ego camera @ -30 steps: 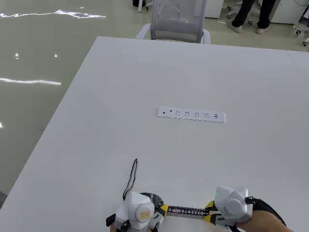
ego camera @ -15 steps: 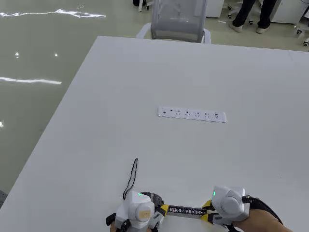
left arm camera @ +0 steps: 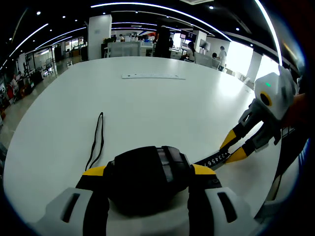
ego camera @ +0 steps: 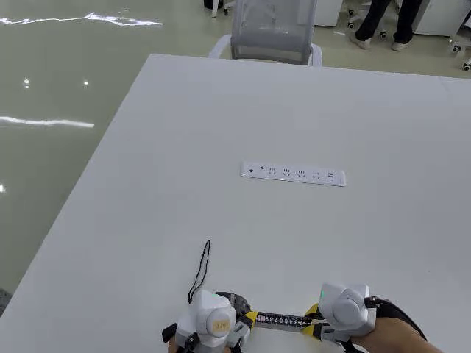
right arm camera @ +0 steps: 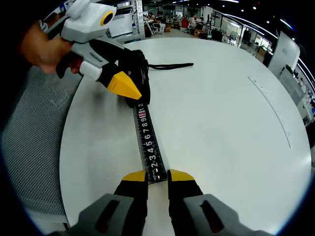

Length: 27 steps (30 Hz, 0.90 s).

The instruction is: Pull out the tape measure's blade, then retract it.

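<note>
Nearest the person, the right gripper point(right arm camera: 157, 176) pinches the tip of the yellow blade point(right arm camera: 146, 137) in narrow jaws. The left gripper point(left arm camera: 148, 171) clamps the black tape measure case point(right arm camera: 139, 69) on the white table point(ego camera: 221, 118). Only a short length is out, so the pull looks to be in hand. Next, hold the case steady and draw straight. Numerals read up to 12; no brand is legible. A power strip point(ego camera: 292, 174) lies beyond.

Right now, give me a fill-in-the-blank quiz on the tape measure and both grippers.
The left gripper is shut on the tape measure's black ____.
The right gripper is shut on the tip of its ____.
The power strip lies on the white ____.
Missing: case, blade, table.
</note>
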### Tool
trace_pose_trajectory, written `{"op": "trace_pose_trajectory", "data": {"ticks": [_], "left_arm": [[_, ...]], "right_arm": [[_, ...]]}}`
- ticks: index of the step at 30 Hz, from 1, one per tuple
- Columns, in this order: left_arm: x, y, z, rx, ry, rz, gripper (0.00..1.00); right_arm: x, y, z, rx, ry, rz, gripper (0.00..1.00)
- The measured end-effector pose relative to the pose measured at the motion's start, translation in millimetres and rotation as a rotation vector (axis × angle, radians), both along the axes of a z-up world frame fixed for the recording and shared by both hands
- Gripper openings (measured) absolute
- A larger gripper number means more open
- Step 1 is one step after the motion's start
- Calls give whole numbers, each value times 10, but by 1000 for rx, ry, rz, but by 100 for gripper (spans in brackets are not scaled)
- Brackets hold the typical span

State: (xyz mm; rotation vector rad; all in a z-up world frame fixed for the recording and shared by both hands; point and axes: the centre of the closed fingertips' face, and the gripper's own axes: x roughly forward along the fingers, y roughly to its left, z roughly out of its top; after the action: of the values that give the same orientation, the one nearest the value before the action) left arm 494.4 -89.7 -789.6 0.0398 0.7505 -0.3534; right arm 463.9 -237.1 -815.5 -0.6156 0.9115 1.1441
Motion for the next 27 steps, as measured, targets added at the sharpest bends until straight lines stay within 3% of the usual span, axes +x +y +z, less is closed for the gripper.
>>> {"op": "trace_pose_trajectory", "data": {"ticks": [27], "left_arm": [[-2,-3,13,-2,-6,1,62]], "right_arm": [[6,209,9,14,2,20,14]]}}
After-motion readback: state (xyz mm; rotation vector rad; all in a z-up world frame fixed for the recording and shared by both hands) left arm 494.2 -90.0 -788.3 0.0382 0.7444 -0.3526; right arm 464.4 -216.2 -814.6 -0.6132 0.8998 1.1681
